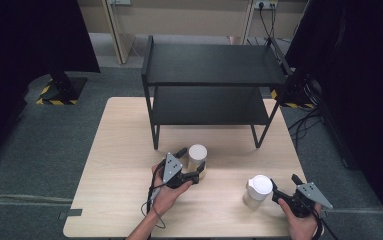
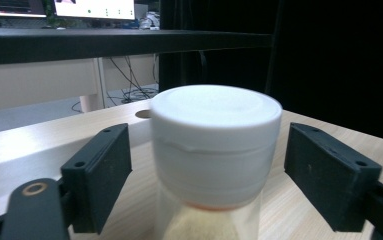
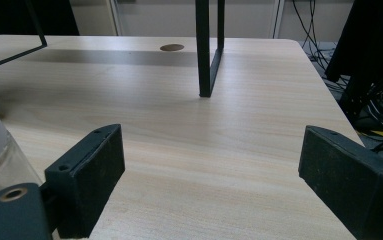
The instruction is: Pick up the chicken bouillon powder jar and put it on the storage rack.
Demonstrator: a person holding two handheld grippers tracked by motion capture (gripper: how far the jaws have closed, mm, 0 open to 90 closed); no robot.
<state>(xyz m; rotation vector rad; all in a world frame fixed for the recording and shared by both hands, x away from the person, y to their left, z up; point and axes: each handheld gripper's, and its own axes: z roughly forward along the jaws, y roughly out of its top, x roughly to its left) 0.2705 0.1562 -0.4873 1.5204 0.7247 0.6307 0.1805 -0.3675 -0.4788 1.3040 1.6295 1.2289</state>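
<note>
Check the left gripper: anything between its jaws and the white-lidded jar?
Nothing visible. In the left gripper view the white-lidded jar sits between the left gripper's open jaws, with a clear gap on each side of the lid. The high view shows the same jar at the left gripper's tips on the table.

Black tongs (image 1: 189, 165) with grey triangular top plates, screw-studded flat jaws, trailing black cables.

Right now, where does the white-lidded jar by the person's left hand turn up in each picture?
High view: jar at table centre, just before the black shelf.
Left gripper view: jar centred between the open jaws.
Right gripper view: not in it.
Shared landmark: the black shelf's frame.
</note>
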